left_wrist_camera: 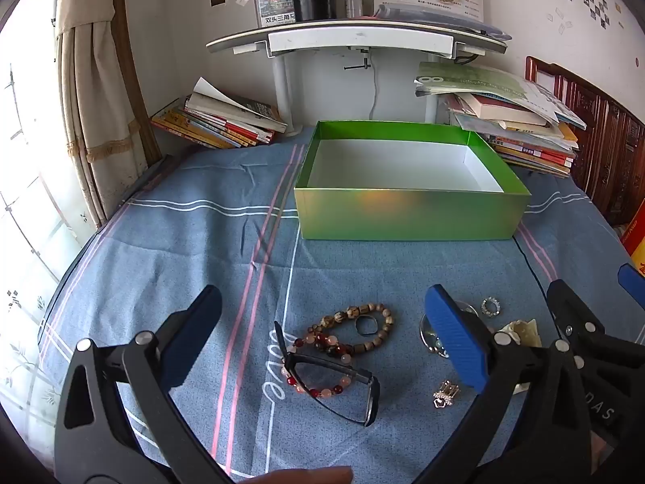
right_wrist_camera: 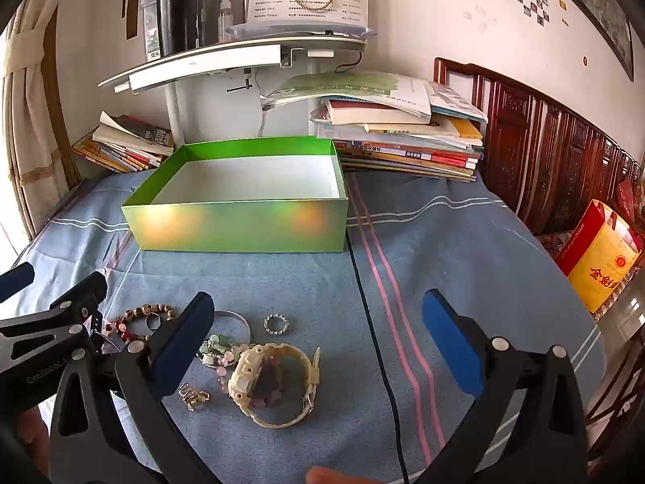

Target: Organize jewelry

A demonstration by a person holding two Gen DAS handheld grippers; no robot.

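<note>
A green open box (left_wrist_camera: pixel 411 213) with a white inside stands on the blue cloth; it also shows in the right wrist view (right_wrist_camera: pixel 242 222). In front of it lie jewelry pieces: a wooden bead bracelet (left_wrist_camera: pixel 363 314), a red and pink bead bracelet (left_wrist_camera: pixel 322 367), black glasses (left_wrist_camera: pixel 342 387), a sparkly ring (left_wrist_camera: pixel 490 306), a gold brooch (left_wrist_camera: pixel 445 393). A cream watch (right_wrist_camera: pixel 274 387), a silver bangle (right_wrist_camera: pixel 234 318) and the sparkly ring (right_wrist_camera: pixel 277 324) show in the right wrist view. My left gripper (left_wrist_camera: pixel 322 334) is open above the bracelets. My right gripper (right_wrist_camera: pixel 318 339) is open above the watch.
Stacks of books lie behind the box at left (left_wrist_camera: pixel 217 121) and right (left_wrist_camera: pixel 512 121). A white raised shelf (left_wrist_camera: pixel 358 38) holds a black bottle and papers. A curtain (left_wrist_camera: pixel 92 80) hangs at left. A dark wooden headboard (right_wrist_camera: pixel 544 145) and a red-yellow bag (right_wrist_camera: pixel 600 258) are at right.
</note>
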